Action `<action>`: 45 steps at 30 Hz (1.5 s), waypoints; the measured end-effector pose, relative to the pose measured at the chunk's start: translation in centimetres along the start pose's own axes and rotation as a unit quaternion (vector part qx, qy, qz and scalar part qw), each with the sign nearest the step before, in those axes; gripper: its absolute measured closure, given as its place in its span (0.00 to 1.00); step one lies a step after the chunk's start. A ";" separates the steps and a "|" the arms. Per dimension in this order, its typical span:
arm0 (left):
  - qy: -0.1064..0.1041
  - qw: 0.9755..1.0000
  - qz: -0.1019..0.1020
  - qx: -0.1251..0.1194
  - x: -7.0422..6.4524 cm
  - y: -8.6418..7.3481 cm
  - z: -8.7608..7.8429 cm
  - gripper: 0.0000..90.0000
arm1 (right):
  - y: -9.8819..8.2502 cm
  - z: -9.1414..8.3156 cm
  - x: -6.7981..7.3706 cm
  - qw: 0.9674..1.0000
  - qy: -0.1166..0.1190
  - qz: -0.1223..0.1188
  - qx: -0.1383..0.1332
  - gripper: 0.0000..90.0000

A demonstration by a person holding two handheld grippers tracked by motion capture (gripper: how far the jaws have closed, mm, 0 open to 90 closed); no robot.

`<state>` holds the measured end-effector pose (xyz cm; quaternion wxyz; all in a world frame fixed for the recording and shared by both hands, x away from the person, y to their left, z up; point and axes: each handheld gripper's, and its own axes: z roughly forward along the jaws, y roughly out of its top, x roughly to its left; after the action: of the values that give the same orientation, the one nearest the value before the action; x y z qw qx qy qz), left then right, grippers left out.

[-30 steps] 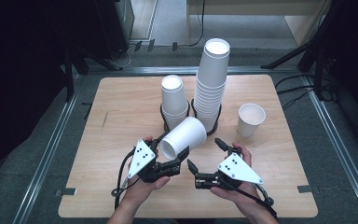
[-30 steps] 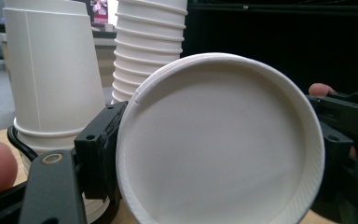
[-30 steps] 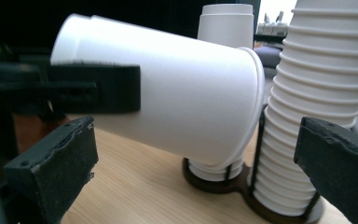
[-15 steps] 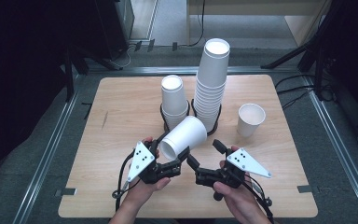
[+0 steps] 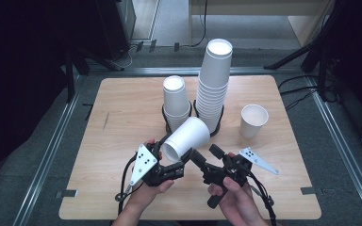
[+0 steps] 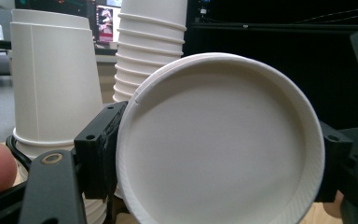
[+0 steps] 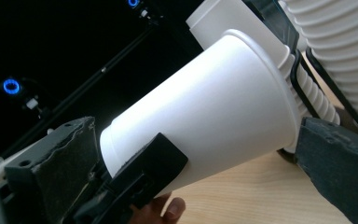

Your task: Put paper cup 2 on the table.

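Note:
A white paper cup is held tilted above the table's front, its mouth facing the person. My left gripper is shut on it, a jaw on each side of the rim; the left gripper view looks straight into the cup. My right gripper stands open just right of the rim. In the right gripper view the cup lies between its spread jaws, and I cannot tell whether they touch it. A person's finger shows under the cup.
A short stack of cups and a tall stack stand upside down in black ring holders mid-table. A lone upright cup is at the right. The wooden table has bare room at left and front.
The right hand has rolled, swinging its grey plate out to the right, and its jaws have come closer to the cup's rim. The left gripper and cup have barely moved.

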<state>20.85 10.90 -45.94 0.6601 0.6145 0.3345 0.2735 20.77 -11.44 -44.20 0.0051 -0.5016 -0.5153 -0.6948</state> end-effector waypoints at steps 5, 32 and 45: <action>0.001 1.000 0.002 0.000 -0.2 -0.1 0.1 0.25 | 0.1 0.0 -0.5 0.999 -0.011 0.047 0.000 0.00; -0.003 1.000 0.018 -0.001 -1.8 -0.9 0.6 0.25 | 0.2 0.3 -2.6 0.971 0.006 0.237 0.016 0.00; -0.007 1.000 0.031 -0.004 -2.6 -1.2 0.7 0.25 | -0.5 0.8 -2.9 0.952 0.015 0.307 0.005 0.00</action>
<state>19.73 8.33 -46.86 0.6562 0.6237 0.3099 0.2906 22.50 -12.14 -46.57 0.2285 -0.6254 -0.3398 -0.6643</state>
